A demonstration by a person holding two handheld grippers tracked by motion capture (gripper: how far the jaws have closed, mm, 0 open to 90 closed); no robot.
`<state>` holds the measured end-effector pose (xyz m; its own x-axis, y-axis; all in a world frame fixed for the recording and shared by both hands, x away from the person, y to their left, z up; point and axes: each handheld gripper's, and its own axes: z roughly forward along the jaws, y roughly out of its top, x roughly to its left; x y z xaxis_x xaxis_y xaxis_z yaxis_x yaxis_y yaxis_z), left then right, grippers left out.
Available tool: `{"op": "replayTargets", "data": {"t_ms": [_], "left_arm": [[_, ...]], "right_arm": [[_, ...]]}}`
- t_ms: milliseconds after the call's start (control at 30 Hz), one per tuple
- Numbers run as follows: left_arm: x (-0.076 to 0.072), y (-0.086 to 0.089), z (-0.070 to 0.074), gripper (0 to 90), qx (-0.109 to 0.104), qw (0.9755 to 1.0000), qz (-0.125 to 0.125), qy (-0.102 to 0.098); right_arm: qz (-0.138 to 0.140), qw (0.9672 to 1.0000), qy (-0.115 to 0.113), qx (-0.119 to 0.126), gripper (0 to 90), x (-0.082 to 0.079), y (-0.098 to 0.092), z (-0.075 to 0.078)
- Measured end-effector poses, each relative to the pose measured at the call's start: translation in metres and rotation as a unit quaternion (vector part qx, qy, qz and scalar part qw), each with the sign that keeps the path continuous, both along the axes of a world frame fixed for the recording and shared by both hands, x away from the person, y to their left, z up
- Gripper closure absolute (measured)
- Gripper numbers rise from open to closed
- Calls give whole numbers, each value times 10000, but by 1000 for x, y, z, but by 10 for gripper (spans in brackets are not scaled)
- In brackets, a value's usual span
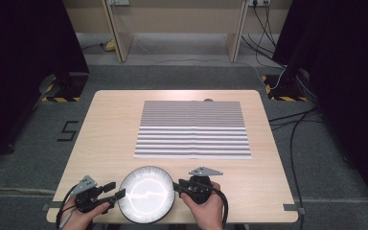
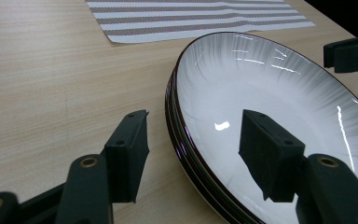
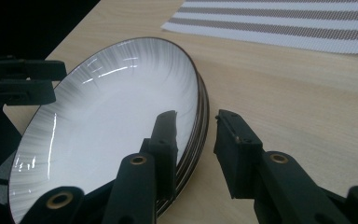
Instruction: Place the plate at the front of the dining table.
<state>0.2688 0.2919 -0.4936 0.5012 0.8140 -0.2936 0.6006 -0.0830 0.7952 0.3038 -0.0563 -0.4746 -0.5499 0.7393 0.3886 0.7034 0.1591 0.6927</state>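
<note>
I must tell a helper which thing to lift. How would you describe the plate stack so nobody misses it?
Find the wooden table; a striped mat covers its far half. At the near edge, between the two grippers, sits the plate stack: round, glossy white, dark-rimmed, the one round thing there.

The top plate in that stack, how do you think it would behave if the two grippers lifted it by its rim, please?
The top plate looks glazed and glossy, so the pads may slip on it. It seems rigid ceramic: probably heavy and breakable if dropped. Its rim sits close on the plates below, so the left gripper and right gripper could catch more than one.
</note>
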Motion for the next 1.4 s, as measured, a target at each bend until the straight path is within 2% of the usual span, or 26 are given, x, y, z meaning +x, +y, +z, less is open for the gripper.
{"op": "replayTargets", "data": {"t_ms": [233, 400, 433, 500, 567, 600, 633, 667, 700, 767, 833, 1033, 1200, 1300, 1400], "left_arm": [[3, -2, -1, 475, 133, 9998, 11, 145], [3, 0, -4, 521, 18, 9998, -25, 175], [3, 1, -5, 544, -12, 9997, -37, 228], [2, 1, -5, 578, -18, 9997, -43, 251], [2, 0, -5, 589, -9, 9997, -77, 249], [1, -1, -6, 614, -8, 9997, -99, 221], [1, -3, -6, 628, 38, 9997, -166, 185], [0, -5, -8, 623, 166, 9996, -174, 158], [0, -6, -8, 619, 188, 9996, -148, 178], [0, -6, -9, 618, 172, 9995, -114, 249], [-1, -7, -7, 623, 243, 9993, -104, 259], [1, -11, -6, 640, 457, 9987, -86, 189], [2, -12, -6, 646, 485, 9986, -57, 182], [4, -11, -5, 657, 409, 9990, -21, 163], [4, -10, -5, 631, 344, 9992, -52, 187]], "right_arm": [[99, 9995, 263, -130, 769, -1, 8, -4], [77, 9989, 385, -243, 793, 0, 11, -3], [50, 9984, 491, -266, 800, 1, 11, -2], [59, 9979, 545, -338, 803, 2, 13, 0], [56, 9978, 543, -365, 804, 2, 13, 1], [68, 9979, 474, -427, 802, 3, 15, 1], [51, 9979, 439, -481, 802, 2, 16, 1], [46, 9978, 350, -565, 801, 1, 18, 1], [34, 9976, 297, -630, 801, 1, 20, 1], [13, 9974, 329, -634, 805, 1, 21, 1], [9, 9969, 274, -740, 810, 2, 23, 2], [-48, 9963, 270, -816, 824, 2, 26, 5], [-96, 9957, 207, -899, 850, 3, 29, 8], [-61, 9956, 145, -919, 856, 4, 31, 10], [-40, 9964, 336, -775, 858, 8, 29, 10]]}}
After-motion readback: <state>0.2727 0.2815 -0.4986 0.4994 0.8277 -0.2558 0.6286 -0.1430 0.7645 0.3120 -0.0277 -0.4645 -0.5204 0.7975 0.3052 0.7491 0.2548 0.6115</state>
